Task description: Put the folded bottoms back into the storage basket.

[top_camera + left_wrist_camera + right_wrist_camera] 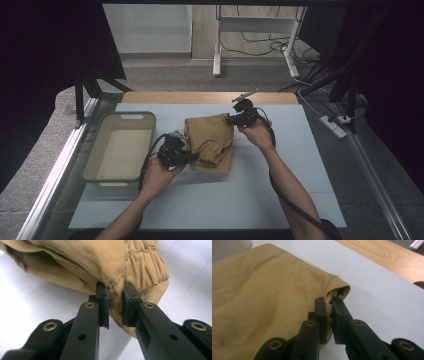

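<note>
- Table [280, 190]: pale blue-white top with a wooden strip along its far edge; grey floor beyond, with a white frame stand [218, 40] and loose cables [260, 45] at 12 o'clock.
- Bin [92, 155]: beige, rectangular, open-topped, nothing in it; at 9 o'clock on the table, just beside the left hand.
- Garment [210, 140]: tan cloth, folded into a bundle near the table's centre, between the two grippers. An elastic gathered cuff [150, 262] shows in the left gripper view.
- Left gripper [176, 152]: held at the bundle's 8 o'clock edge. Its jaws are pinched on a seamed fold of the cloth, which fills the narrow gap between the pads [103, 307].
- Right gripper [239, 118]: held at the bundle's 2 o'clock corner. Its jaws are clamped on the rolled corner of the cloth, seen squeezed between the fingertips [321, 307].
- Both forearms enter from 6 o'clock; a black cable [290, 200] trails along the right forearm.
</note>
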The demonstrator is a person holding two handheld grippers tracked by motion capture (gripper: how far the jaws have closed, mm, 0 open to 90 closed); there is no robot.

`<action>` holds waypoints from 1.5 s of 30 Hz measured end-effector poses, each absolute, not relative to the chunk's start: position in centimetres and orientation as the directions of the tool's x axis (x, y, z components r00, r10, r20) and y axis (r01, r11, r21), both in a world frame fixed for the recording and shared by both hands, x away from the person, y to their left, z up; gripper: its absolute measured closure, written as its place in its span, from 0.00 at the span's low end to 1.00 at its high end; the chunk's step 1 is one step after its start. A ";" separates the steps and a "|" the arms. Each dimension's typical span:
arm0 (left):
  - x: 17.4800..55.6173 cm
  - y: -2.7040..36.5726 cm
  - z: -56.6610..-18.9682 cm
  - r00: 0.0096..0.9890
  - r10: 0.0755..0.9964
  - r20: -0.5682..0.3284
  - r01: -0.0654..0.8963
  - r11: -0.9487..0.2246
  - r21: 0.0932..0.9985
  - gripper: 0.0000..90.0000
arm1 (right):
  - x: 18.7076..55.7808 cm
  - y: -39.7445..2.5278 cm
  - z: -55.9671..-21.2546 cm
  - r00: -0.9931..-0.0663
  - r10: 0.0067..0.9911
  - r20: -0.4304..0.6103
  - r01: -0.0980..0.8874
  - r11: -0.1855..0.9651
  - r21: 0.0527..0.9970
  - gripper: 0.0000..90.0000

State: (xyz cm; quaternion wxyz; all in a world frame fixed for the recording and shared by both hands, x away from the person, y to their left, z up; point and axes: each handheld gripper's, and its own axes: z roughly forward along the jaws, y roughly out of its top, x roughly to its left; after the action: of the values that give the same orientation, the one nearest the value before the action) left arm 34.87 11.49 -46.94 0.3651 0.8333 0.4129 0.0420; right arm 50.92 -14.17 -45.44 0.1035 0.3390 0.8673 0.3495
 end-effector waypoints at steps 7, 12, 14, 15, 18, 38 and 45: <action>34.6 12.0 -45.8 0.655 0.724 -0.216 0.646 -0.389 0.657 0.86 | 50.6 -14.2 -44.4 -0.755 0.653 0.052 0.495 0.517 0.698 0.93; 34.4 12.8 -45.1 0.651 0.727 -0.216 0.646 -0.381 0.662 0.87 | 50.2 -13.8 -43.7 -0.762 0.646 0.050 0.484 0.516 0.707 0.93; 34.3 13.1 -44.7 0.651 0.728 -0.214 0.644 -0.380 0.664 0.87 | 50.1 -13.6 -43.4 -0.766 0.641 0.047 0.474 0.515 0.714 0.93; 34.3 13.3 -44.6 0.652 0.728 -0.214 0.643 -0.380 0.665 0.87 | 50.0 -13.5 -43.3 -0.769 0.638 0.045 0.468 0.514 0.719 0.93; 34.1 13.9 -44.1 0.650 0.727 -0.222 0.644 -0.372 0.668 0.87 | 49.7 -13.1 -42.9 -0.775 0.631 0.040 0.458 0.517 0.723 0.93; 32.9 17.6 -42.1 0.659 0.729 -0.185 0.625 -0.393 0.674 0.87 | 48.2 -9.8 -40.7 -0.813 0.581 0.023 0.396 0.525 0.754 0.93; 32.5 19.2 -41.9 0.657 0.732 -0.181 0.624 -0.393 0.676 0.87 | 47.9 -8.3 -40.2 -0.827 0.562 0.026 0.381 0.524 0.762 0.93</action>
State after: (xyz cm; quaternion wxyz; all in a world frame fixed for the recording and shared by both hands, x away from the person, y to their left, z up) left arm 32.46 19.23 -41.87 0.3706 0.8312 0.4079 0.0733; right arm 47.88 -8.25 -40.24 0.1121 0.2723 0.8657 0.4047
